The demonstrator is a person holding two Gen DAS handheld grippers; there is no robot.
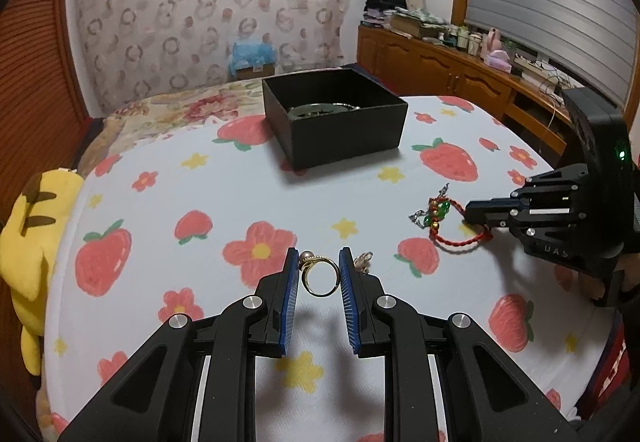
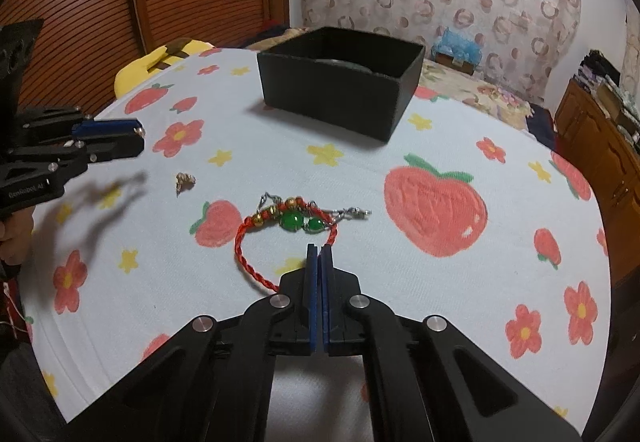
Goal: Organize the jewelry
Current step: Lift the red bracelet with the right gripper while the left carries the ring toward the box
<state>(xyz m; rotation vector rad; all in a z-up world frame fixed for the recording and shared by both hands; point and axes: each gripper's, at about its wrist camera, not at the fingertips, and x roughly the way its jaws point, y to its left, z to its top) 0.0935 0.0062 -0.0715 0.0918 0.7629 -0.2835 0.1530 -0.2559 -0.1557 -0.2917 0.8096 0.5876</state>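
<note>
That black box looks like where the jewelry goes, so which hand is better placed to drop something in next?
Probably the left. The left gripper already has the gold ring between its jaws, above the tablecloth, facing the black box. The right gripper is shut at the red bracelet, which lies on the cloth.

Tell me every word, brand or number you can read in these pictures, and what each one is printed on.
"UAS": pale letters on the black body of the right gripper, cut off by the picture edge, so likely part of a longer word.
"GenRobot.AI": small pale print on the black body of the left gripper; blurred, so this reading is uncertain.
Nothing readable shows on the black box or the strawberry tablecloth.
</note>
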